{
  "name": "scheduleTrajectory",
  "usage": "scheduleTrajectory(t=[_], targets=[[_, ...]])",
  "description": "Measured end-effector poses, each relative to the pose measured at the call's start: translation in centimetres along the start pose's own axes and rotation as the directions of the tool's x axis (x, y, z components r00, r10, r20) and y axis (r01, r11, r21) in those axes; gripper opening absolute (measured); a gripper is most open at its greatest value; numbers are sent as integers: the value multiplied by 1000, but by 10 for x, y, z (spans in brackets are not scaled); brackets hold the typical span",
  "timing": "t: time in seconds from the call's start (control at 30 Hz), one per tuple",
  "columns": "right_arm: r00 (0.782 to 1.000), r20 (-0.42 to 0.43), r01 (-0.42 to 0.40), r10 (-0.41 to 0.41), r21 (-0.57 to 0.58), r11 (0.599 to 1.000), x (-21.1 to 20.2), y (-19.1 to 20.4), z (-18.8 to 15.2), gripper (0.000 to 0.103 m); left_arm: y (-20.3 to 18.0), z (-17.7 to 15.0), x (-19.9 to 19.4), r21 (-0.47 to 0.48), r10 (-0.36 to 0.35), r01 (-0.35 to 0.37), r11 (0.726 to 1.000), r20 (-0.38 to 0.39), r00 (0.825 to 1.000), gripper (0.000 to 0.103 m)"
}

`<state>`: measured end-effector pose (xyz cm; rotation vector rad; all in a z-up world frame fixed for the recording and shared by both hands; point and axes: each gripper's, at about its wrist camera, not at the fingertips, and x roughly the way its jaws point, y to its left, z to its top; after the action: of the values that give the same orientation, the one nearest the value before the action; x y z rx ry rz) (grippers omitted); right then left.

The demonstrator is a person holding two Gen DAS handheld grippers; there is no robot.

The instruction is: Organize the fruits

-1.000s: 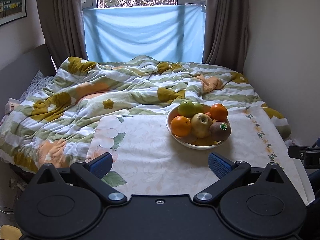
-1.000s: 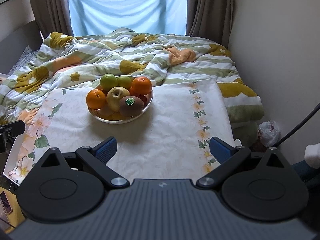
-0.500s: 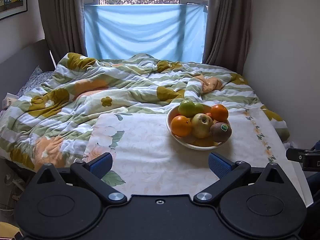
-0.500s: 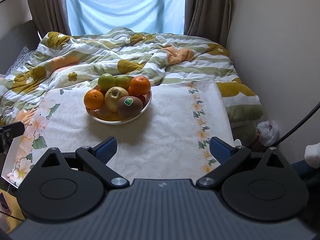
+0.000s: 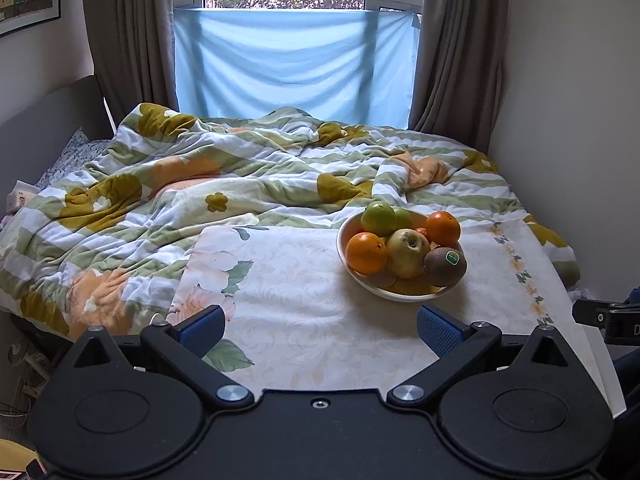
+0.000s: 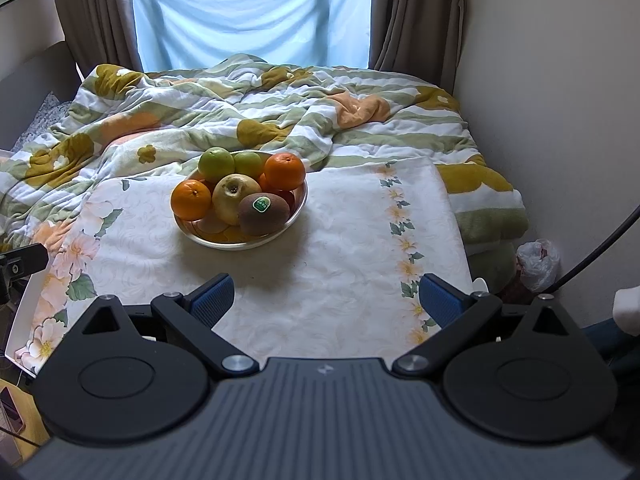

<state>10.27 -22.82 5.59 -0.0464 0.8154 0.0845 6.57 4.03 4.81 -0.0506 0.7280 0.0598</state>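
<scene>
A white bowl [image 5: 362, 278] [image 6: 294, 216] piled with fruit stands on a floral-cloth table [image 5: 288, 300] [image 6: 352, 248]. In it are two oranges [image 5: 366, 253] [image 6: 285, 171], a yellow apple [image 5: 407, 253] [image 6: 234, 198], green apples [image 5: 378, 218] [image 6: 216, 164] and a brown kiwi with a green sticker [image 5: 445, 266] [image 6: 264, 208]. My left gripper [image 5: 320, 330] is open and empty, near the table's front edge, left of the bowl. My right gripper [image 6: 326, 300] is open and empty, in front of the bowl and to its right.
A bed with a rumpled green and yellow flowered blanket [image 5: 208, 188] [image 6: 280, 104] lies just behind the table. A wall [image 6: 560, 100] runs along the right. A white plastic bag [image 6: 538, 258] sits on the floor at the right. Curtains and a window are at the back.
Both grippers have tilted up and moved slightly; the bowl sits a little lower and closer in the views. Nothing on the table has moved.
</scene>
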Motion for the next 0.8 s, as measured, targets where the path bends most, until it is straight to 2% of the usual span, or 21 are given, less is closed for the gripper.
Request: scheduleTrajectory(t=[0.5, 0.8], targets=[[1000, 1, -13, 13, -1, 1000, 2, 6, 1, 103, 6, -2, -1, -34, -19, 18, 999, -15, 1000, 103], [1000, 1, -15, 15, -1, 1000, 2, 7, 1, 103, 3, -2, -4, -18, -3, 3, 1000, 0, 1000, 103]])
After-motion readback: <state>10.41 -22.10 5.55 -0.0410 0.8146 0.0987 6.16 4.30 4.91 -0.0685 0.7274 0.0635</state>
